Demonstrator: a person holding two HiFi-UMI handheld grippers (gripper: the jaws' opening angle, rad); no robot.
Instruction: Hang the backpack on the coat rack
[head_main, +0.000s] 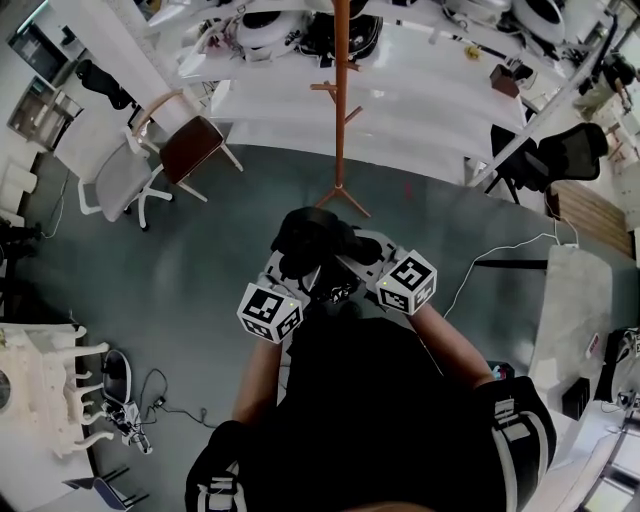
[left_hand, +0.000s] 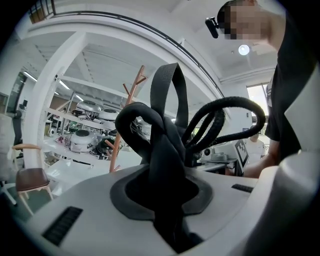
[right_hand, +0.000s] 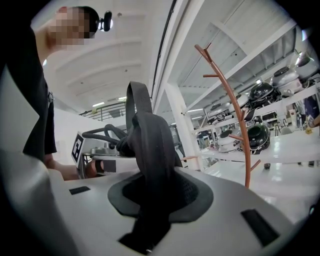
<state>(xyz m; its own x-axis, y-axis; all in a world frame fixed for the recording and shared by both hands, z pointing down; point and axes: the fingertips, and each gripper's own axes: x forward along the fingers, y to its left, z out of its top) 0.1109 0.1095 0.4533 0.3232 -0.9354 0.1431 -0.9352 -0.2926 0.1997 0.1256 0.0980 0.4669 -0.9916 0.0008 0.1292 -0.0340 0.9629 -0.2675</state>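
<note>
The left tongs (left_hand: 167, 197) and right tongs (right_hand: 150, 200) each clamp 1 of the black fabric backpack's (head_main: 312, 238) black webbing straps (left_hand: 165, 145), holding it off the floor near the brown wooden coat rack (head_main: 340, 120).

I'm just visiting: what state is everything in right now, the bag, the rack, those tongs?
Coat rack, upright, pegs bare.
Backpack, held up by its straps, not on the rack.
Left tongs, shut on a backpack strap.
Right tongs, shut on a backpack strap.
Brown chair, upright, unoccupied.

Black tee (head_main: 380, 400), b/w marker cubes (head_main: 270, 312)
</note>
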